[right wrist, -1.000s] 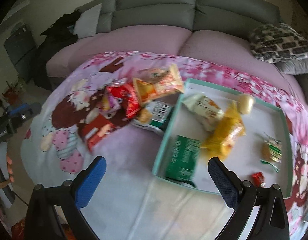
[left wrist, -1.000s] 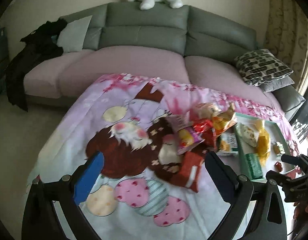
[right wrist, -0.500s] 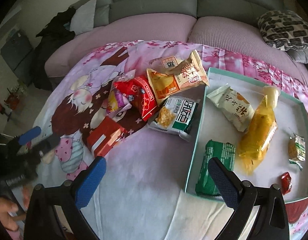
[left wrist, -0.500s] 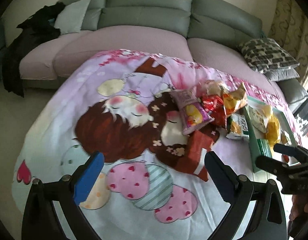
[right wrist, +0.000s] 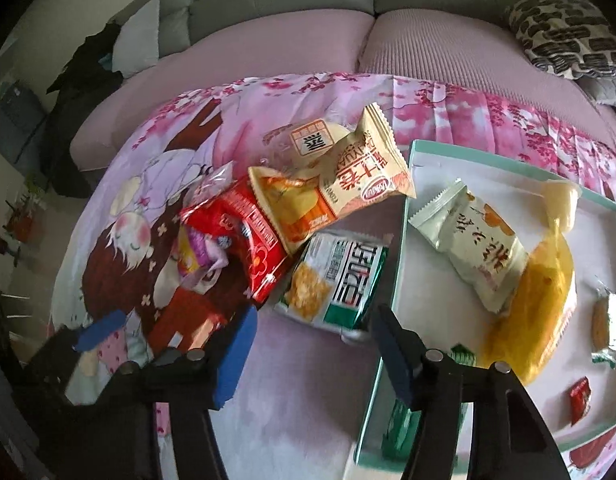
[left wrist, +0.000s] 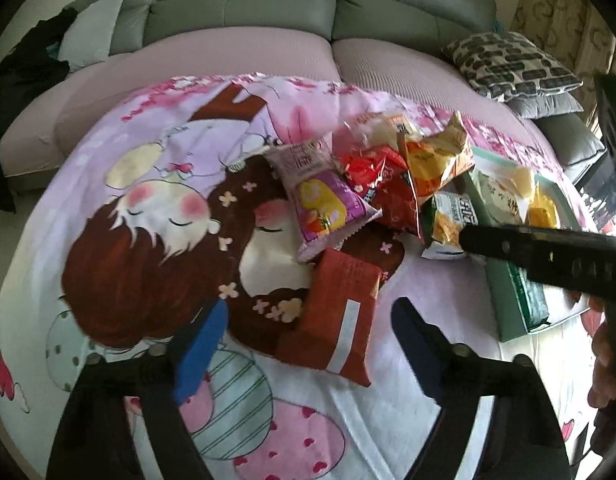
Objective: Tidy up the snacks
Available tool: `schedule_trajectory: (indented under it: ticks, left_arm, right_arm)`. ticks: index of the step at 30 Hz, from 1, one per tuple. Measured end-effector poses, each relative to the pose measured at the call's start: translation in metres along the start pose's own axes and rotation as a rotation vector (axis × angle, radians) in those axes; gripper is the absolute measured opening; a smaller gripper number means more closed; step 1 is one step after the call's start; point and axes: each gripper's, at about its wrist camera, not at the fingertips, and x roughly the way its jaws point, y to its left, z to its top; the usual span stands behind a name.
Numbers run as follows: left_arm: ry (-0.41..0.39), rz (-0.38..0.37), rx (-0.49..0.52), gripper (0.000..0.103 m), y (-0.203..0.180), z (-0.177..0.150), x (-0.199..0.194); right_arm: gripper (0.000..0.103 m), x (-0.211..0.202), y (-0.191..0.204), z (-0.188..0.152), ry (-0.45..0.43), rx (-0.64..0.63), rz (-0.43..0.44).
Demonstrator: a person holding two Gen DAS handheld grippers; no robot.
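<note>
Showing both grippers, left gripper (left wrist: 304,344) and right gripper (right wrist: 312,344), jaws apart, above snack packets (right wrist: 328,188) beside the tray (right wrist: 400,276).

I see a pink blanket (left wrist: 120,184) with a cartoon girl and cherry blossoms. At 12 o'clock my sofa (left wrist: 244,4) is grey. One snack bag (left wrist: 328,204) is purple, another (right wrist: 248,236) red. The tray (right wrist: 404,256) rim is mint green.

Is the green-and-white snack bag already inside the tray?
No, the green-and-white snack bag lies on the blanket, just outside the tray.
</note>
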Motion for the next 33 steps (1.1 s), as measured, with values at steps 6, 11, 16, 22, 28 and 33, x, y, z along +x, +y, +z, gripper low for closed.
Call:
schedule_trajectory:
  ticks: [6, 11, 16, 22, 28, 33]
  left_arm:
    - [0.038, -0.009, 0.027, 0.069, -0.006, -0.001, 0.017]
    - [0.067, -0.017, 0.021, 0.063, -0.008, -0.001, 0.028]
    - [0.065, -0.005, 0.023, 0.06, -0.009, 0.0, 0.033]
    - [0.06, -0.002, -0.009, 0.06, -0.004, 0.007, 0.038]
    - [0.055, 0.007, -0.039, 0.059, 0.004, 0.008, 0.038]
    - [0.054, 0.016, -0.053, 0.051, 0.006, 0.007, 0.036]
  right_arm:
    - [0.058, 0.015, -0.002, 0.012, 0.028, 0.011, -0.005]
    - [0.057, 0.024, -0.003, 0.019, 0.046, 0.009, -0.027]
    - [0.057, 0.031, -0.001, 0.025, 0.053, -0.009, -0.056]
    - [0.057, 0.042, 0.008, 0.026, 0.061, -0.065, -0.11]
    - [0.057, 0.048, 0.013, 0.025, 0.064, -0.103, -0.158]
    - [0.051, 0.048, 0.013, 0.023, 0.059, -0.099, -0.17]
